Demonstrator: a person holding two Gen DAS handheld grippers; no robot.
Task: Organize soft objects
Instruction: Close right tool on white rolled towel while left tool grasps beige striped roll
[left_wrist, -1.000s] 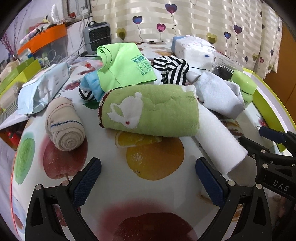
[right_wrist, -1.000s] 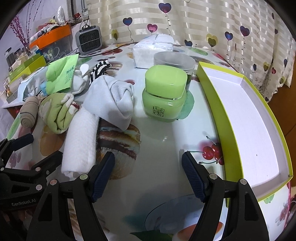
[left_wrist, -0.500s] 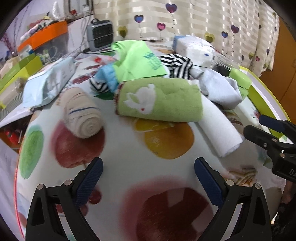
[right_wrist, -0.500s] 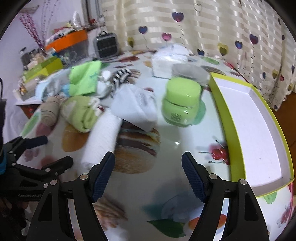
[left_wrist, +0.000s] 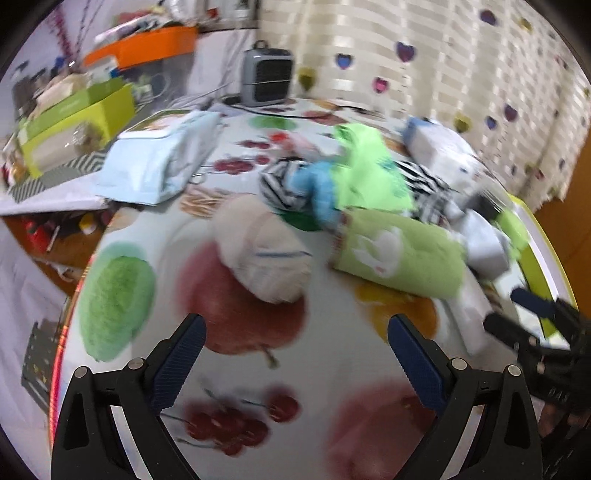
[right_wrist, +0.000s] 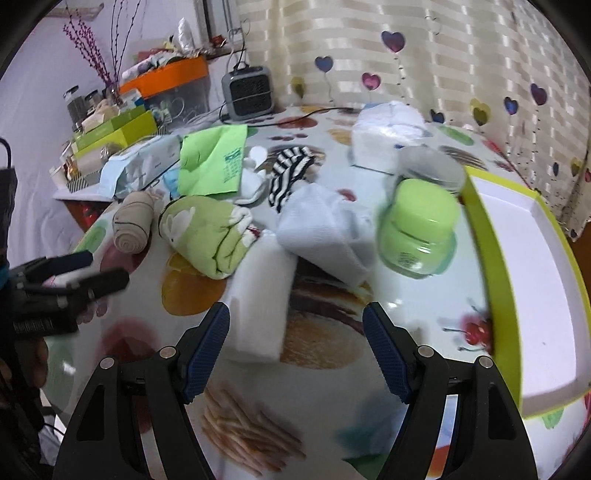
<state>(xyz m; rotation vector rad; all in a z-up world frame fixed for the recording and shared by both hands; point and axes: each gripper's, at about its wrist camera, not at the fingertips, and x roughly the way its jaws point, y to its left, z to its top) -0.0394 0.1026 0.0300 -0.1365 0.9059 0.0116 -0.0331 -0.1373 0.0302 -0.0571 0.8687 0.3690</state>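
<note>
My left gripper (left_wrist: 295, 339) is open and empty above the fruit-print table, with a beige rolled cloth (left_wrist: 266, 254) just ahead of it. To the right lies a green rolled towel with a white rabbit (left_wrist: 402, 258). My right gripper (right_wrist: 295, 328) is open and empty too; a white rolled towel (right_wrist: 262, 306) lies beside its left finger. Beyond are a pale folded cloth (right_wrist: 325, 232), the green rabbit towel (right_wrist: 207, 236), the beige roll (right_wrist: 133, 229), a striped cloth (right_wrist: 288, 170) and a bright green garment (right_wrist: 214, 162). The left gripper (right_wrist: 88, 269) shows at the left edge.
A green-rimmed white tray (right_wrist: 524, 273) lies at the right. A green jar (right_wrist: 417, 225) and a clear jar (right_wrist: 428, 170) stand beside it. A tissue pack (right_wrist: 384, 129), a grey heater (right_wrist: 247, 92), a pale blue bag (left_wrist: 162, 158) and boxes (left_wrist: 74, 122) crowd the far side.
Both grippers have pulled back and lifted from the pile. The left view has swung left, so the beige roll now sits ahead of it. Nothing was taken hold of.
</note>
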